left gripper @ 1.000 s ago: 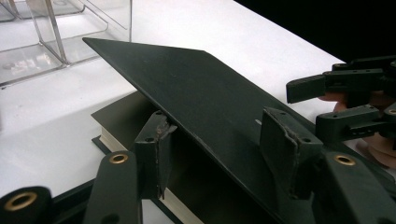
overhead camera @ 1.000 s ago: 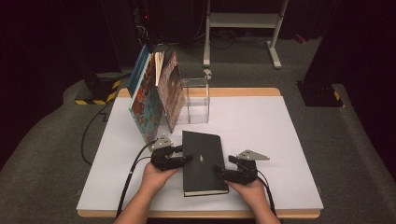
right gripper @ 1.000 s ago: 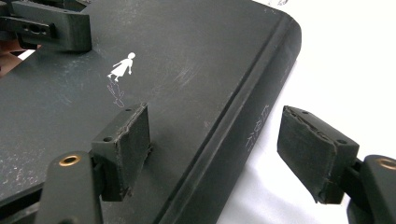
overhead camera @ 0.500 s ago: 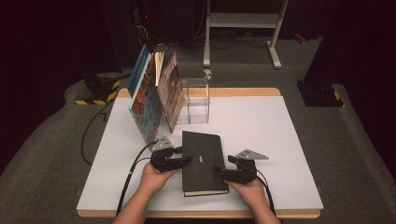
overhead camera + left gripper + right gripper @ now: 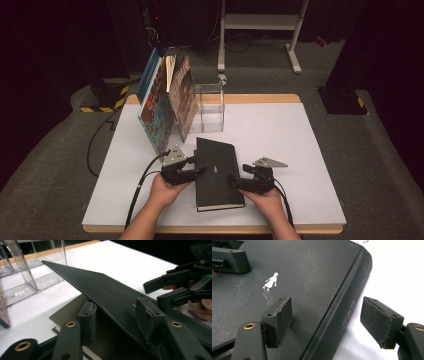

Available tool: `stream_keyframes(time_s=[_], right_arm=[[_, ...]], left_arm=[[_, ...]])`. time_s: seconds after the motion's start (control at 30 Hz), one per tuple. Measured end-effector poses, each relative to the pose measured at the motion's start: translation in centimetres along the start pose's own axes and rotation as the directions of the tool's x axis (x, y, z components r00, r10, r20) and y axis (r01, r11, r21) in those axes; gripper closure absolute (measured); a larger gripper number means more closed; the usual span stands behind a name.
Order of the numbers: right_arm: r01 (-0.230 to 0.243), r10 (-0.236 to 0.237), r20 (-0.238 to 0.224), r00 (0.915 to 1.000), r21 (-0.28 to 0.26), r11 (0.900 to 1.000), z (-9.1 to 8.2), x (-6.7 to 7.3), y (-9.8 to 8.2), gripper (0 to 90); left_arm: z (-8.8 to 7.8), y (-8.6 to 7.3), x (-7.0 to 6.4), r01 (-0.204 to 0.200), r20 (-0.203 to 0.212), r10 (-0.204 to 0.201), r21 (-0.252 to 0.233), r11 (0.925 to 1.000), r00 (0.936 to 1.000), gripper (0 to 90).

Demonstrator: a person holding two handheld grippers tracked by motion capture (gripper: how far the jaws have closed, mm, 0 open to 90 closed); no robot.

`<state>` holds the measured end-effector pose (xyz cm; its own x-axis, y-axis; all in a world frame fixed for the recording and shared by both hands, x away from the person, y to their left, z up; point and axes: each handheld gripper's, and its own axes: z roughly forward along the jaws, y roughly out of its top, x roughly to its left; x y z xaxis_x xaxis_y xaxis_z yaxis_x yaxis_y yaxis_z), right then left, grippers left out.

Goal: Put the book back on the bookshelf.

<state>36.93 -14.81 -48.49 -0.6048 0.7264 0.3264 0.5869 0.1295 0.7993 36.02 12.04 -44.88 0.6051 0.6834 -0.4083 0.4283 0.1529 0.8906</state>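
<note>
A black hardcover book (image 5: 218, 172) lies flat on the white table (image 5: 280, 135), its spine to the right. My left gripper (image 5: 199, 170) is at the book's left edge. In the left gripper view the front cover (image 5: 110, 290) is lifted and slants between the jaws of the left gripper (image 5: 117, 307). One pad (image 5: 88, 323) sits under the cover's edge and the other lies over it. These jaws have just been closing but still stand wide apart. My right gripper (image 5: 235, 181) straddles the spine (image 5: 342, 312). The right gripper (image 5: 329, 305) is open, with a gap beside the spine.
Several picture books (image 5: 165, 107) lean upright at the table's back left, against a clear plastic box (image 5: 207, 107). Cables trail off the left side. A white metal stand (image 5: 260, 22) is on the floor behind the table.
</note>
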Motion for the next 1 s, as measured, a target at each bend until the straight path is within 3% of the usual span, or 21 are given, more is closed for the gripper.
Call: stream_keyframes(time_s=[0.4,0.53,0.63,0.83,1.0], right_arm=[[-0.010,0.011,-0.042,0.9991,0.015,1.000,0.7,-0.2,1.0,23.5],[-0.045,0.047,-0.079,0.9958,0.024,0.999,1.0,-0.7,1.2,19.8],[-0.113,0.117,-0.128,0.9848,0.036,0.993,1.4,-1.2,1.3,16.4],[-0.166,0.171,-0.175,0.9696,0.041,0.985,1.9,-1.7,1.3,11.9],[-0.214,0.223,-0.217,0.9502,0.066,0.975,2.3,-2.2,1.3,8.5]], left_arm=[[-0.2,0.2,-0.6,-0.062,0.015,0.063,-0.020,0.9978,0.9979,54.1],[-0.4,0.3,-0.9,-0.086,0.020,0.087,-0.026,0.9959,0.9960,54.1],[-0.5,0.3,-1.2,-0.101,0.022,0.102,-0.033,0.9944,0.9946,54.1],[-0.8,0.2,-1.6,-0.140,0.029,0.142,-0.054,0.9887,0.9895,54.1],[-0.9,0.1,-1.6,-0.153,0.031,0.155,-0.061,0.9864,0.9874,54.0]])
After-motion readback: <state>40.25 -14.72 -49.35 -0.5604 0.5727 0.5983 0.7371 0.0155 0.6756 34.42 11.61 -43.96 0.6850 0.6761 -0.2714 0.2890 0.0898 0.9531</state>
